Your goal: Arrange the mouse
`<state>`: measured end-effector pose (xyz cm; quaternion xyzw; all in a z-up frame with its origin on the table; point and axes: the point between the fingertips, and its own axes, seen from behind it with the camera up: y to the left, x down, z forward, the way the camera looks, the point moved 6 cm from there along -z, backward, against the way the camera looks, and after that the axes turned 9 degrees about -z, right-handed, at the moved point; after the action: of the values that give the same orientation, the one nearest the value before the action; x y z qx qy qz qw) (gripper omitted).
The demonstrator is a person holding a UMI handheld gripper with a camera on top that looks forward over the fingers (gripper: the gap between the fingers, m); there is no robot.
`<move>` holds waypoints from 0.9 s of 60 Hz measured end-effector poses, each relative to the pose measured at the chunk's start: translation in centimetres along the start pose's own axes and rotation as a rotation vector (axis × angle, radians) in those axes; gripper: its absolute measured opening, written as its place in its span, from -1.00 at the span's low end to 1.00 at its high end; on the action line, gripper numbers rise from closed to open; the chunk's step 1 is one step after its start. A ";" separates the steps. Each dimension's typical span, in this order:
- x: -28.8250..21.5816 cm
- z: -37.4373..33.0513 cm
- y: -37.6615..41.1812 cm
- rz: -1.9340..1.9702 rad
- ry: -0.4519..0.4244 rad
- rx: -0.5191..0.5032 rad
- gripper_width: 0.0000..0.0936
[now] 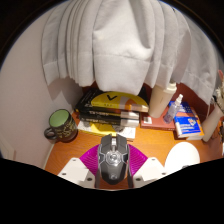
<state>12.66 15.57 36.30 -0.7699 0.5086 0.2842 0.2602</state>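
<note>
Jaws (113,172) reached level over the wooden surface (80,150), closed on a grey mouse (113,158) held between the pink pads (91,158), green mug (61,124) well beyond, contents unclear, white curtain (115,45) behind.

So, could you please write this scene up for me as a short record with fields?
held: dark grey computer mouse between the hand-held gripper fingers, both pads touching it
surface: orange-brown wooden desk
beyond, one side: green ceramic mug
behind mouse: yellow and black stacked books
backdrop: white fabric curtain
</note>
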 end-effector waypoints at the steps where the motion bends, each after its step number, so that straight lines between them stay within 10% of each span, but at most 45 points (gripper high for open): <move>1: -1.2 -0.8 -1.2 -0.004 -0.016 0.005 -0.19; 13: -8.5 -11.5 -13.0 -0.050 -0.188 0.092 -0.18; 24: -5.5 -15.2 -21.7 -0.031 -0.249 0.163 -0.18; 54: 12.5 0.0 -29.6 0.099 0.058 0.110 -0.19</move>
<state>44.21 17.87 30.84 -0.7362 0.5683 0.2461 0.2729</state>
